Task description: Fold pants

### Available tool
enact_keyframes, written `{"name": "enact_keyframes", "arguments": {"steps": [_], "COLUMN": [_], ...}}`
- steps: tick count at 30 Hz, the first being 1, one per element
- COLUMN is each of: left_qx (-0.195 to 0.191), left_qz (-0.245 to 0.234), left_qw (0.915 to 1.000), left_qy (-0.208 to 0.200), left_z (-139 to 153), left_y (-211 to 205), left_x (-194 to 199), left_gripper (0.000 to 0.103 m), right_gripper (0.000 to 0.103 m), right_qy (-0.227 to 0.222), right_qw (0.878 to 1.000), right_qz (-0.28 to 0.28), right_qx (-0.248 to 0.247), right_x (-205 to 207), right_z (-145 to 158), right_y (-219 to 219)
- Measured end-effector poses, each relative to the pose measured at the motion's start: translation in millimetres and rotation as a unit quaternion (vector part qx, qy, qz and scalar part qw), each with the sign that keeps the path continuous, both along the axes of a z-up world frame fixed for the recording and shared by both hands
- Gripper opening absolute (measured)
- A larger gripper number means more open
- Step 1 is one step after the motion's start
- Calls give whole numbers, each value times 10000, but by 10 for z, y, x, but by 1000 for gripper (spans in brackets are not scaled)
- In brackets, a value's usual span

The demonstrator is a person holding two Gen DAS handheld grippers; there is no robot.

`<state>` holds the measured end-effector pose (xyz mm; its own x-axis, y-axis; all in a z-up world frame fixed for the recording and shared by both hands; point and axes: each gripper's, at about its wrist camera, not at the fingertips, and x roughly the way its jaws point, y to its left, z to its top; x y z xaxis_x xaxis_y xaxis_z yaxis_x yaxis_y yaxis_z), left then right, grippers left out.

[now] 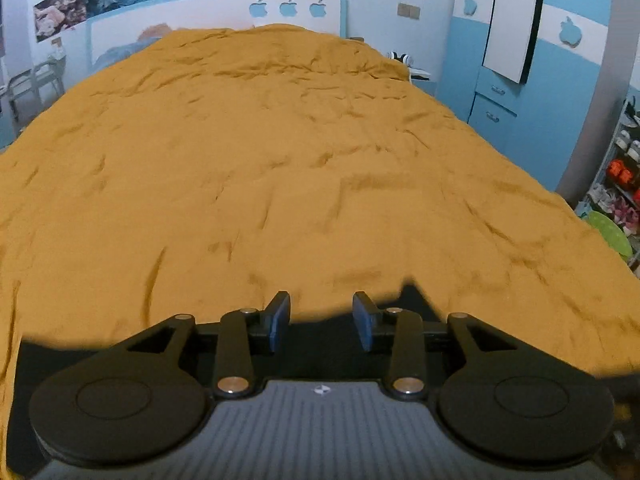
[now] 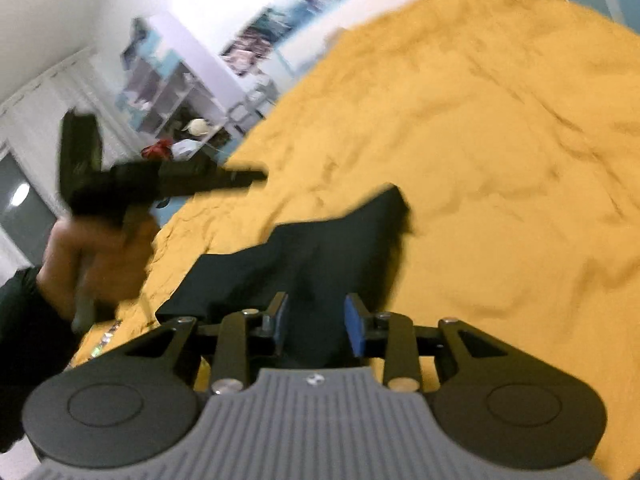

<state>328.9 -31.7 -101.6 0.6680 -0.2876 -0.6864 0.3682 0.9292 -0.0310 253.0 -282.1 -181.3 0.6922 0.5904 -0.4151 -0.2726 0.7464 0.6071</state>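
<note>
The black pants (image 2: 320,248) lie bunched on the mustard bedsheet (image 2: 480,160), one corner pointing away from me. My right gripper (image 2: 316,322) hovers over their near end. Its blue pads (image 2: 354,326) stand apart with dark cloth showing in the gap, and I see no pinch. In the left wrist view the pants (image 1: 416,300) show only as a dark strip under the tool. My left gripper (image 1: 322,316) is open with nothing between its pads (image 1: 280,320). From the right wrist view the left gripper (image 2: 256,174) is blurred, held by a hand (image 2: 96,256) above the bed's left edge.
The wrinkled sheet (image 1: 280,160) covers the whole bed up to a white headboard (image 1: 296,8) with blue apple shapes. A blue wardrobe (image 1: 520,100) stands on the right, with a shelf rack (image 1: 620,168) and a green basin (image 1: 608,228) beside it. Open shelving (image 2: 172,92) stands left of the bed.
</note>
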Motion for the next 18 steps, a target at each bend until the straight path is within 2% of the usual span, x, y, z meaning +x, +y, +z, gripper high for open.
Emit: {"name": "enact_keyframes", "arguments": {"steps": [3,7,9,11,14,16,18], "left_qx": [193,-54,126,106,118,-6,-208], "left_qz": [27,-412,-284,-155,-319,-430,-330], "left_qw": [9998,9991,9992,9987,9969,9959,9966], "left_qy": [-98,112,268,481,712,798,724], "left_z": [-204,-472,-613,-743,-714,-606,-472], "left_y": [77,30,23,61,100,196,395], "left_x": [-371,-609,-645,-681,-791,-852,-933], "left_gripper": [42,41,41,41,41,41,43], "right_gripper": [28,28,28,26,26,27,29], "right_qy": [-334,-294,-318,-253,438,599,499], "right_qw": [9976,9947,9933,9899,9873,9885,9901], "right_qz": [196,312,327,289,450,451,320], "right_qx": [-566,-934,-1064,-1363,-1460,-1316,-1272], "right_x": [39,48,18,2,24,-34,-100], "right_z": [38,-20,-46,-97,-240,-193,-103], "right_y": [358,623,679,712,706,665,637]}}
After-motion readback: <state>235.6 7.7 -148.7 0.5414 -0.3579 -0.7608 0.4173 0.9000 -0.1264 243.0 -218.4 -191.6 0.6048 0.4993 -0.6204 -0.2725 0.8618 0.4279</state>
